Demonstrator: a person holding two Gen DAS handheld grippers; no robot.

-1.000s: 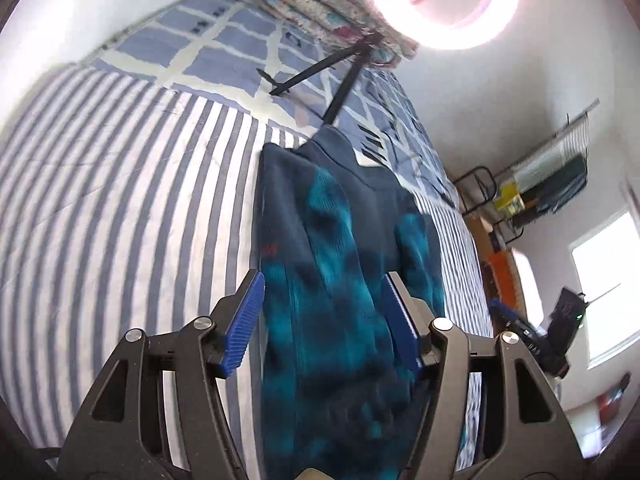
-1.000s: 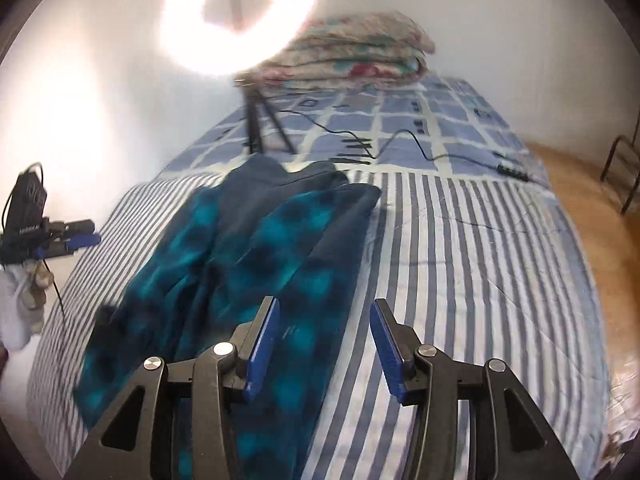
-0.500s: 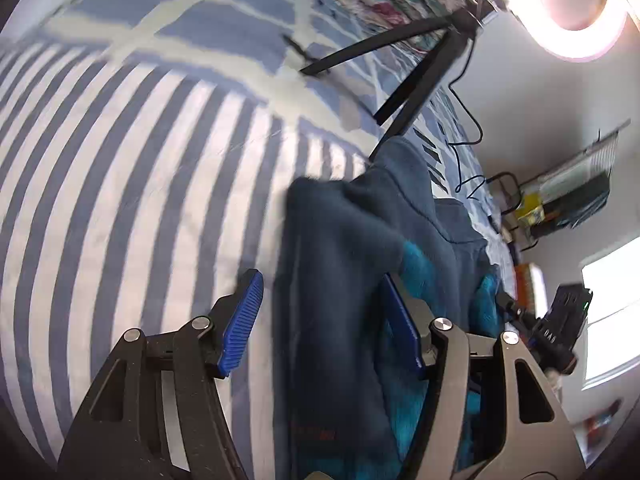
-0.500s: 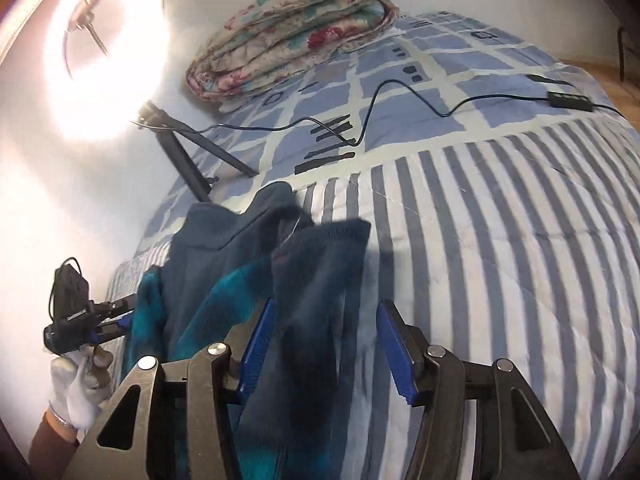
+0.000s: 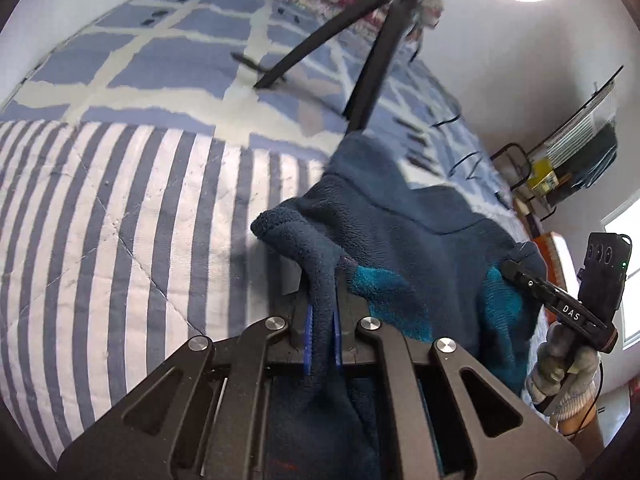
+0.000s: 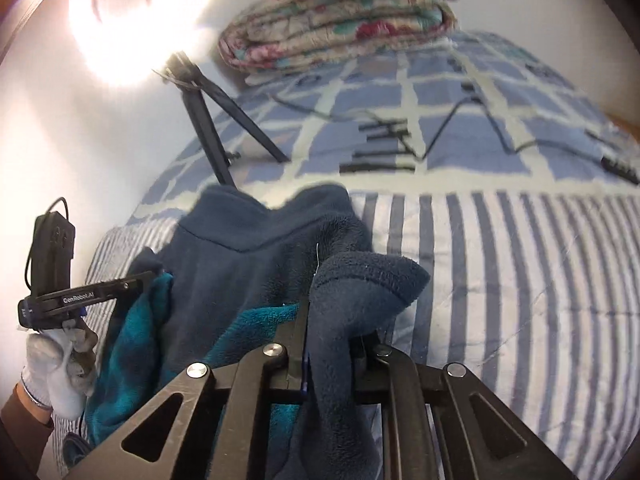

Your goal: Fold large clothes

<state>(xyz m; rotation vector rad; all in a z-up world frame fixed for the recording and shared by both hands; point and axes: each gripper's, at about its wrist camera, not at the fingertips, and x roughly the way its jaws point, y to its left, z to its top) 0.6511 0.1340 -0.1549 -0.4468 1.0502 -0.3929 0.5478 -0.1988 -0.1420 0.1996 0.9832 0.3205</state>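
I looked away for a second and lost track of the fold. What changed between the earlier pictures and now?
Both hand-held grippers travelled up the fleece garment to its collar end. The left hand-held gripper, open before, has shut on a navy corner; the right hand-held gripper is closing on the opposite corner, cloth already between its pads. The garment there is bunched and lifted. The striped bedspread, tripod and folded quilt stayed put.

left gripper (image 5: 322, 334): matte black linkage arms with triangular cut-outs, round silver pivot screws, blue ribbed pads (image 5: 308, 336) on the finger faces. right gripper (image 6: 328, 364): same black frame, silver screws and blue pad edge; seen from the other wrist, each unit carries a black box on top with a thin black cable, one side marked "genrobot.ai", the other "das". hand (image 6: 52, 372) wears a white knit glove, a dark brown sleeve (image 6: 20, 420) at the wrist.
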